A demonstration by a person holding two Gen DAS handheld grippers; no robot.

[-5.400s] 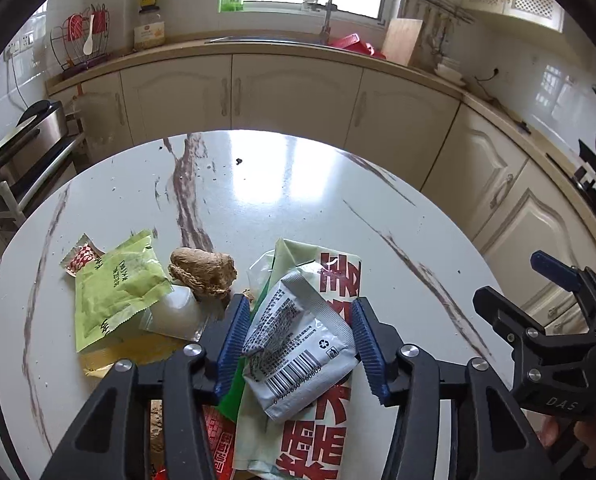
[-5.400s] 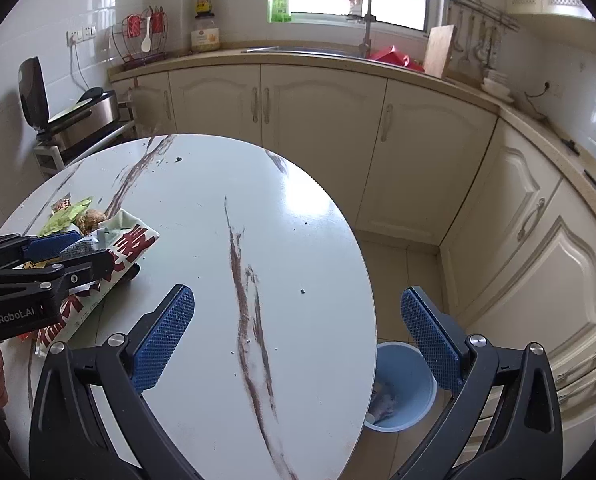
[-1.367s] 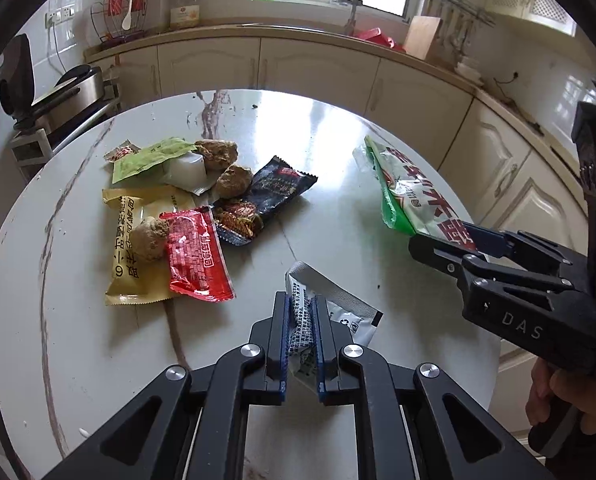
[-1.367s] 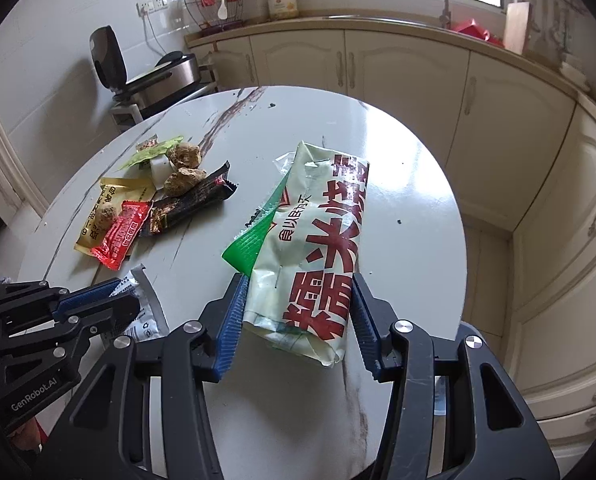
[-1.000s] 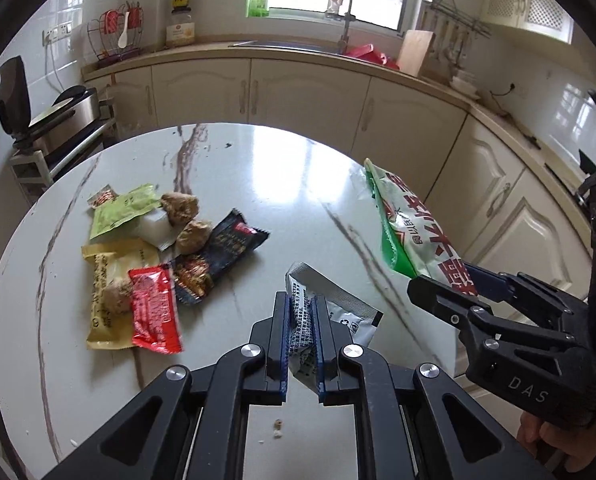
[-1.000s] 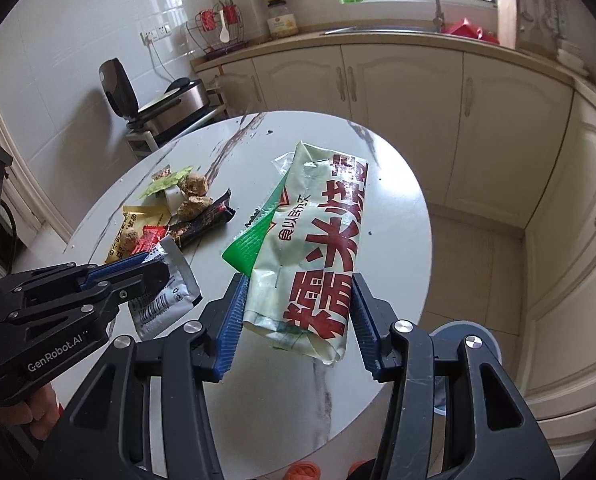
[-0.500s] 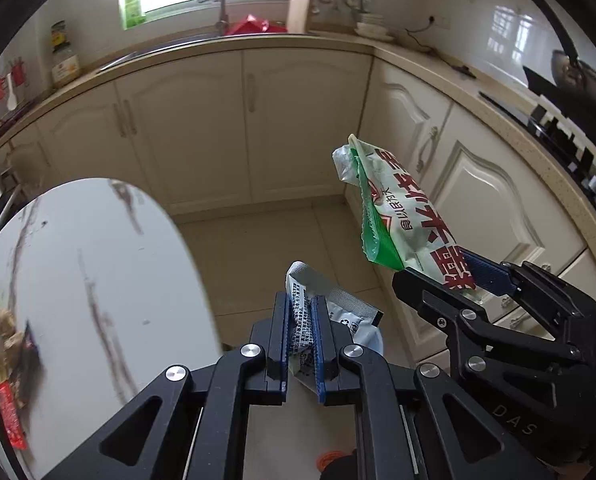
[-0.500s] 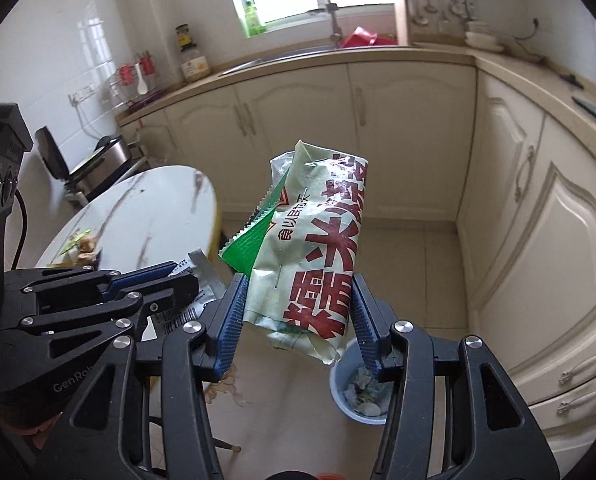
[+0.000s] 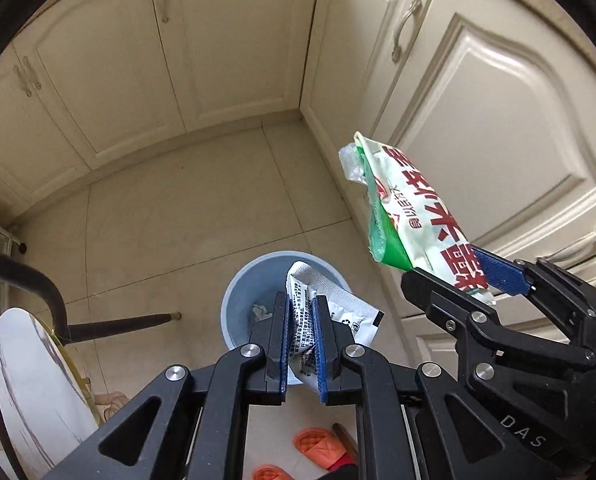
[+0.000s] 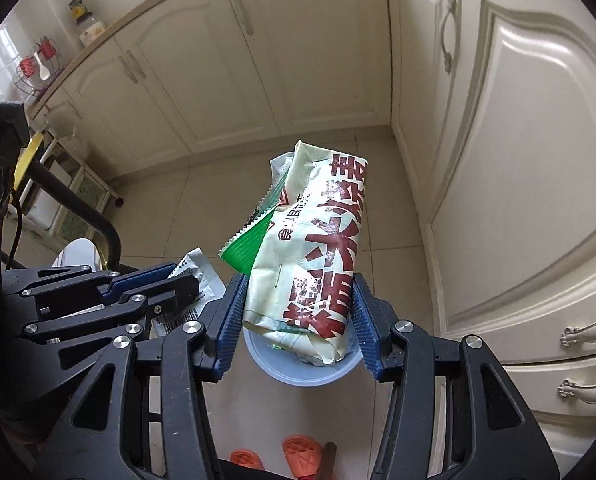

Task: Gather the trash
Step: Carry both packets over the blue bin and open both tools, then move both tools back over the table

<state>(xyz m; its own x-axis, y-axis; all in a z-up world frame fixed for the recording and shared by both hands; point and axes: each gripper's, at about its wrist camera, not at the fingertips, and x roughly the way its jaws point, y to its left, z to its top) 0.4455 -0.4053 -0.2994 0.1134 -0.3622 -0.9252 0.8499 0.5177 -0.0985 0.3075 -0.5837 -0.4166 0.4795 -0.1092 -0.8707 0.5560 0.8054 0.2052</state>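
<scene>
Blue plastic bin point(image 9: 242, 292), round, standing on the tiled floor point(image 9: 178, 208) near the cream cabinet doors point(image 9: 497, 128); a few scraps of trash lie at its bottom.

Left gripper point(image 9: 301, 312): pointing steeply down over the bin, fingers point(image 9: 282, 332) pressed nearly together and pinching a small white-and-silver wrapper point(image 9: 325, 300) with black print. The wrapper's free end juts out to the right, above the bin's opening.

Right gripper point(image 10: 298, 312): pointing down, just beside the left one, blue ribbed fingers point(image 10: 232, 312) clamped on either side of a large pale snack bag point(image 10: 313, 256) with red characters and a green strip along one edge. The bag is held lengthwise, its lower end over the bin's rim point(image 10: 298, 380), its upper end crumpled.

White marbled tabletop point(image 9: 26, 380): only an edge shows at lower left in the left wrist view, on dark legs.

Orange slippers point(image 9: 313, 442): on the floor below the grippers.
</scene>
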